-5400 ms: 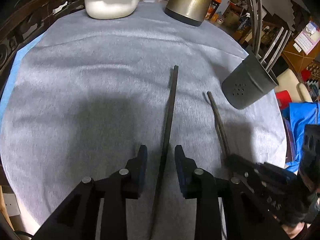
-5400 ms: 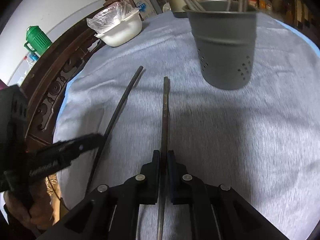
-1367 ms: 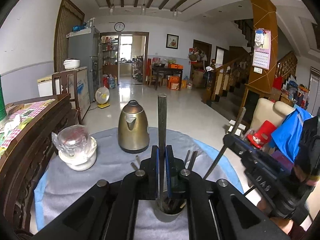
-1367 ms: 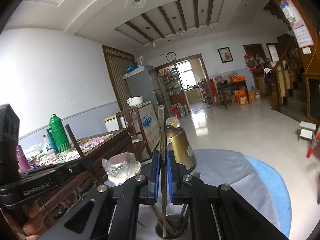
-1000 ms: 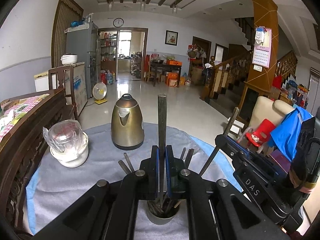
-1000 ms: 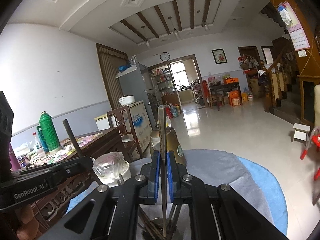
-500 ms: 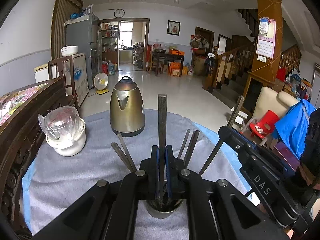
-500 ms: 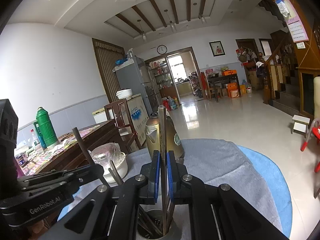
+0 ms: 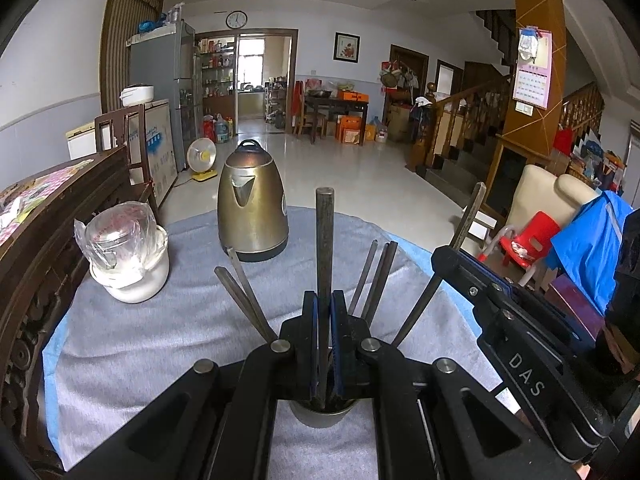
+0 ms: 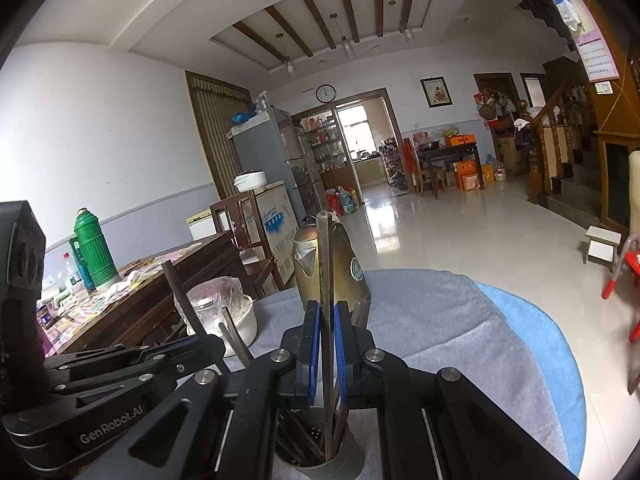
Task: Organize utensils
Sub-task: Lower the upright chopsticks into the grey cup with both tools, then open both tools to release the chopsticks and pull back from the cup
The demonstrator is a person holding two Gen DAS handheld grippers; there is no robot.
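Your left gripper (image 9: 324, 312) is pinching a dark chopstick (image 9: 323, 248) between its blue pads, and your right gripper (image 10: 327, 322) is pinching a second chopstick (image 10: 325, 264) the same way; in both wrist views the jaws are pressed flat against the stick with no gap. Each stick stands close to upright, its long axis running straight down from the jaws toward the grey utensil holder (image 9: 322, 416), which sits directly beneath both grippers at the near edge of the grey tablecloth (image 9: 160, 340). In the right wrist view the lower end of that stick already dips inside the holder's rim (image 10: 352, 454); the left stick's tip looks to be at or inside the mouth, though the jaws hide it. Neither hand is nearer. So what matters is straight down: release should drop each stick among the ones already fanned out there (image 9: 244, 300). Farther off, the brass kettle (image 9: 252, 208) and white bowl (image 9: 132, 276) sit well apart.
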